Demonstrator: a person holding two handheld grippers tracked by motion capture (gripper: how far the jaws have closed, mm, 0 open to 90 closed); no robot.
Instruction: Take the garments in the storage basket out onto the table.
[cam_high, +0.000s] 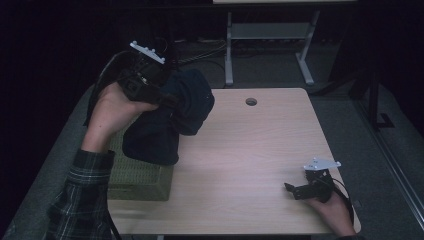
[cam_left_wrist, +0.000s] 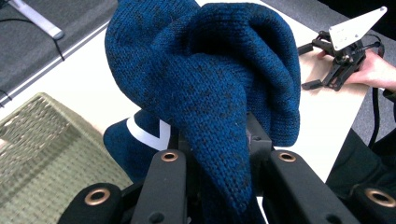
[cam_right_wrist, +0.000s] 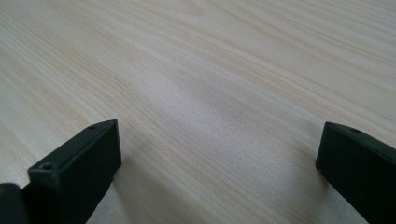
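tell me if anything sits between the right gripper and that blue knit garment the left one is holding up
Nothing visible does. The left gripper holds the blue knit garment raised over the woven basket at the table's left edge. The right gripper rests open near the front right corner, with bare wooden table between them.

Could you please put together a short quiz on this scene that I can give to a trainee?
1. True or false: the left hand-held gripper is shut on the blue knitted garment.
2. What lies on the table under the hanging garment? A) a metal tray B) a green woven basket C) a cardboard box
3. In one phrase, how do the jaws of the right hand-held gripper stand, and what is between them?

Key
1. True; the knit is pinched between the jaws and lifted.
2. B.
3. Wide apart, with nothing but bare tabletop between them.
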